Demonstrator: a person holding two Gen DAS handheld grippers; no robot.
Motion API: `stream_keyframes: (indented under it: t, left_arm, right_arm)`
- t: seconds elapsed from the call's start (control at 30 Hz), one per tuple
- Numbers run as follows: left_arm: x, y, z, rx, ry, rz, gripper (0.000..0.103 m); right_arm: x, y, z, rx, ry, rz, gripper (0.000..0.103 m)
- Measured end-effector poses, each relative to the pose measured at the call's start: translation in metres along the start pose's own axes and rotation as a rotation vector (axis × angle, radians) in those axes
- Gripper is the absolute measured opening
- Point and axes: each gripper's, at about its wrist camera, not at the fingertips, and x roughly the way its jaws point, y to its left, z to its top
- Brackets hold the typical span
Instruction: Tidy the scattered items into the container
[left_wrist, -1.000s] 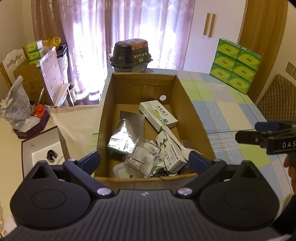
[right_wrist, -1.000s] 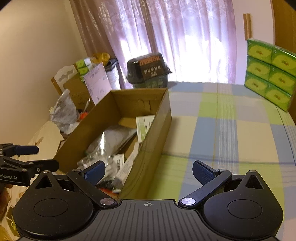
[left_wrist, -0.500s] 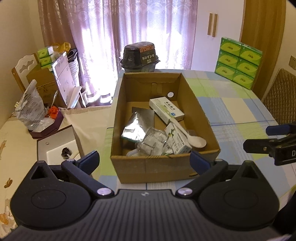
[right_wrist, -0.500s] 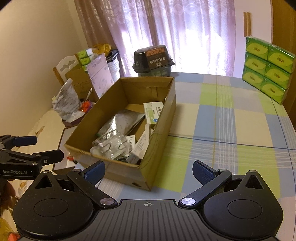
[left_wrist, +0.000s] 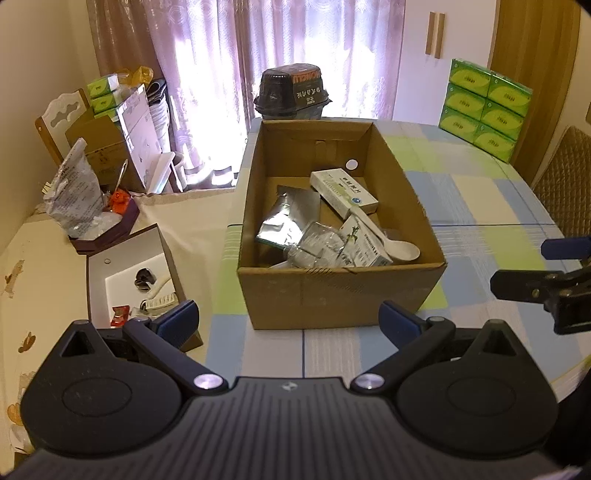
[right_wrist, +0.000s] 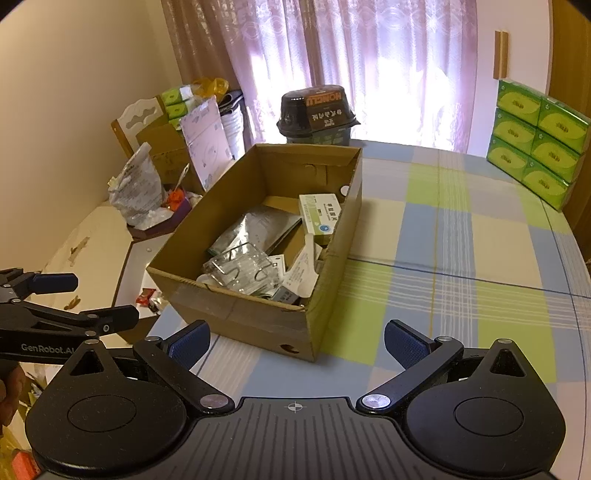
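An open cardboard box (left_wrist: 332, 291) (right_wrist: 236, 314) stands on the checked tablecloth. Inside lie a white medicine box (left_wrist: 343, 188) (right_wrist: 321, 218), a silver foil pouch (left_wrist: 284, 218) (right_wrist: 255, 229), a clear plastic case (left_wrist: 317, 243) (right_wrist: 240, 266), a white spoon (left_wrist: 391, 240) and a green-printed carton (left_wrist: 365, 243). My left gripper (left_wrist: 288, 321) is open and empty, in front of the box's near wall. My right gripper (right_wrist: 295, 343) is open and empty too, near the box's front corner. Each gripper shows at the edge of the other's view.
A black lidded bowl (left_wrist: 291, 88) (right_wrist: 317, 110) sits behind the box. Stacked green tissue boxes (left_wrist: 484, 107) (right_wrist: 535, 140) stand at the far right of the table (right_wrist: 461, 258). Left of the table lie a white tray (left_wrist: 125, 284), a plastic bag (left_wrist: 74, 192) and clutter.
Both grippers have drawn back and up from the box. It now looks smaller and farther off, and its whole front wall shows.
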Motion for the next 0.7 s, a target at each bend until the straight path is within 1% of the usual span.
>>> stream_keyframes:
  t: [0.17,0.3,0.7]
  left_arm:
    - [0.0,0.003,-0.001,-0.013,0.002,-0.011,0.102]
    - [0.0,0.003,-0.001,-0.008,0.0,0.002,0.102]
    - [0.006,0.0,0.001,0.025,0.004,0.011,0.102]
  right_arm:
    - [0.002,0.005,0.0,-0.007,0.003,0.001,0.103]
    - [0.004,0.007,-0.001,-0.01,0.008,-0.004,0.103]
    - [0.011,0.005,0.0,0.004,0.019,-0.014,0.103]
